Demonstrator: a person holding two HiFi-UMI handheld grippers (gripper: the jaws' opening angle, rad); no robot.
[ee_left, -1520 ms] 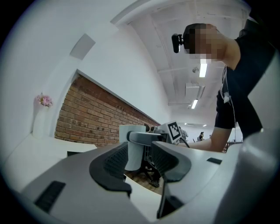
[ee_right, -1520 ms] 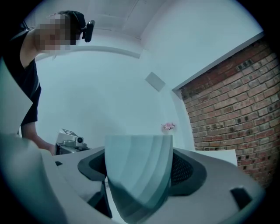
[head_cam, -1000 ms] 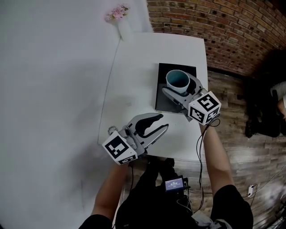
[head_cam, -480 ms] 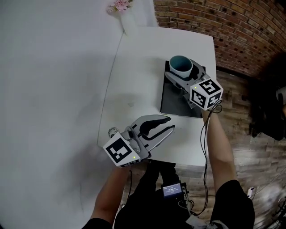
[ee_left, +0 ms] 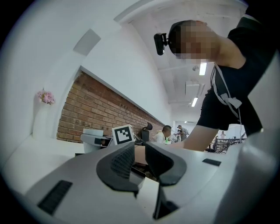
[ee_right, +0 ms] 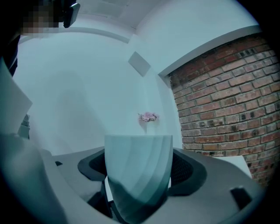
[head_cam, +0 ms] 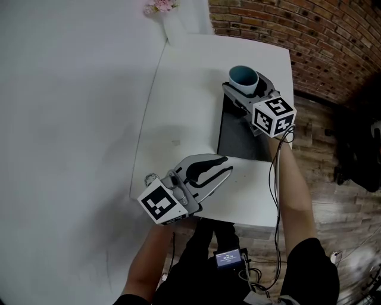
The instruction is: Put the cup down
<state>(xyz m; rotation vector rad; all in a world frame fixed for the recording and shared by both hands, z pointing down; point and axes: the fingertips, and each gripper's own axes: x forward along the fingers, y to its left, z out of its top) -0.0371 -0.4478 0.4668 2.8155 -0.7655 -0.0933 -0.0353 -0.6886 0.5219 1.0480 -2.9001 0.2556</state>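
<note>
A pale blue-green cup [head_cam: 243,76] stands upright between the pads of my right gripper [head_cam: 244,81], which is shut on it. It hangs at the far end of a black mat [head_cam: 239,140] on the white table [head_cam: 184,89]. In the right gripper view the cup [ee_right: 138,173] fills the space between the jaws. My left gripper [head_cam: 228,165] lies near the table's front edge, left of the mat. Its jaws have just been closing with nothing between them and now stand shut [ee_left: 139,153].
A white vase with pink flowers [head_cam: 159,8] stands at the table's far left corner, also seen as flowers [ee_right: 148,117] ahead of the cup. A brick wall [head_cam: 309,36] and wooden floor [head_cam: 339,196] lie right of the table. People stand in the distance [ee_left: 166,133].
The right gripper has carried the cup further away along the mat toward its far end. The left gripper's jaws have closed, and it has barely shifted.
</note>
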